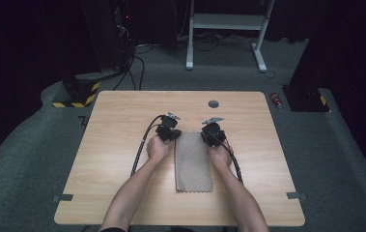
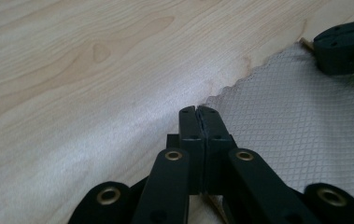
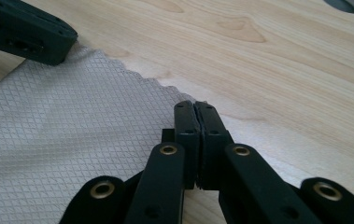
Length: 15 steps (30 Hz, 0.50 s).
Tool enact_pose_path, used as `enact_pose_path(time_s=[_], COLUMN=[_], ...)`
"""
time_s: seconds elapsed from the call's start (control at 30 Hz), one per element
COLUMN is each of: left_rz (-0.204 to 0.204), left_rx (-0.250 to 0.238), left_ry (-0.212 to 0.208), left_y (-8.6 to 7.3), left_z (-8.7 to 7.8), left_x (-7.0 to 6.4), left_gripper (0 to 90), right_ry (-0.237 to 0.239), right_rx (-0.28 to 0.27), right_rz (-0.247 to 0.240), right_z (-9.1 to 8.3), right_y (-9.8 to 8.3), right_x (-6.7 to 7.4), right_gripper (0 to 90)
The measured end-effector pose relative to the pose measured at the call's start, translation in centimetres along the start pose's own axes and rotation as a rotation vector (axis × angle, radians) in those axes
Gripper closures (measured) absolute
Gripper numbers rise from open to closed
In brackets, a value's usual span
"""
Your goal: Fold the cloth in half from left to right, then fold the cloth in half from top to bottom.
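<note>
On a dark grey carpeted floor [image 1: 325,145] stands a light wooden table with rounded corners [image 1: 118,145], with a small round grey grommet [image 1: 213,104] set near its far edge. Beyond the table, a white metal frame [image 1: 226,21] rests on the carpet.

At the middle of the tabletop lies a beige rectangular cloth with a fine diamond weave and scalloped edges [image 1: 193,162], spread flat with its long side running away from the person. Both far corners of this cloth are taken by the grippers.

Coming in from the near edge, the person's forearms reach to either side of the cloth. The left gripper [image 1: 172,131] sits at the cloth's far left corner; in the left gripper view its jaws are pressed together, tips [image 2: 197,112] right at the scalloped corner, pinching the cloth's edge [image 2: 300,130]. The right gripper [image 1: 211,133] sits at the far right corner; in the right gripper view its jaws are likewise closed tight, tips [image 3: 195,106] on the corner of the cloth [image 3: 72,140]. Black cables [image 1: 141,145] trail back from each gripper along the table.
</note>
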State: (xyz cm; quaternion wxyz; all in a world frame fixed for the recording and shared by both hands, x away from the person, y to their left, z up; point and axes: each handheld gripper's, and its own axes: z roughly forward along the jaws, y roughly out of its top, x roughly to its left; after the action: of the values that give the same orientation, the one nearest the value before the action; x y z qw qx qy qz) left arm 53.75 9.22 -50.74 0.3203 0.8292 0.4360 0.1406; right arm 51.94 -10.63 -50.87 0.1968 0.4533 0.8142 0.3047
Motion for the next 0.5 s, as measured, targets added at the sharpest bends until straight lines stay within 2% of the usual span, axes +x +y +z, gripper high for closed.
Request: enact_pose_path(time_s=[0.23,0.3,0.33,0.4,0.43,0.5], left_rz=[0.02,0.009,-0.003,-0.061,-0.079,-0.104], left_rx=[-0.002,-0.003,-0.01,-0.021,-0.022,-0.037], left_ry=[0.013,0.02,0.019,-0.007,-0.006,-0.008], left_y=[0.7,0.6,0.4,0.0,-0.2,-0.7], left_z=[0.5,0.5,0.4,0.1,-0.2,-1.0], left_x=[-0.2,-0.2,-0.2,0.1,0.2,0.1], left_gripper=[89.2,88.2,85.2,70.3,63.7,56.9], right_ry=[-0.018,-0.017,-0.007,0.022,0.022,0.024], right_rx=[0.002,0.004,0.0,-0.015,-0.02,-0.035], right_rz=[0.023,0.033,0.048,0.071,0.075,0.072], right_z=[0.2,0.1,-0.1,-0.5,-0.9,-1.7], right_y=[-0.2,-0.2,-0.3,-0.3,-0.3,-0.4], right_x=[-0.4,-0.6,-0.7,-1.2,-1.3,-1.5], right_gripper=[87.4,80.0,74.8,69.3,67.2,63.5])
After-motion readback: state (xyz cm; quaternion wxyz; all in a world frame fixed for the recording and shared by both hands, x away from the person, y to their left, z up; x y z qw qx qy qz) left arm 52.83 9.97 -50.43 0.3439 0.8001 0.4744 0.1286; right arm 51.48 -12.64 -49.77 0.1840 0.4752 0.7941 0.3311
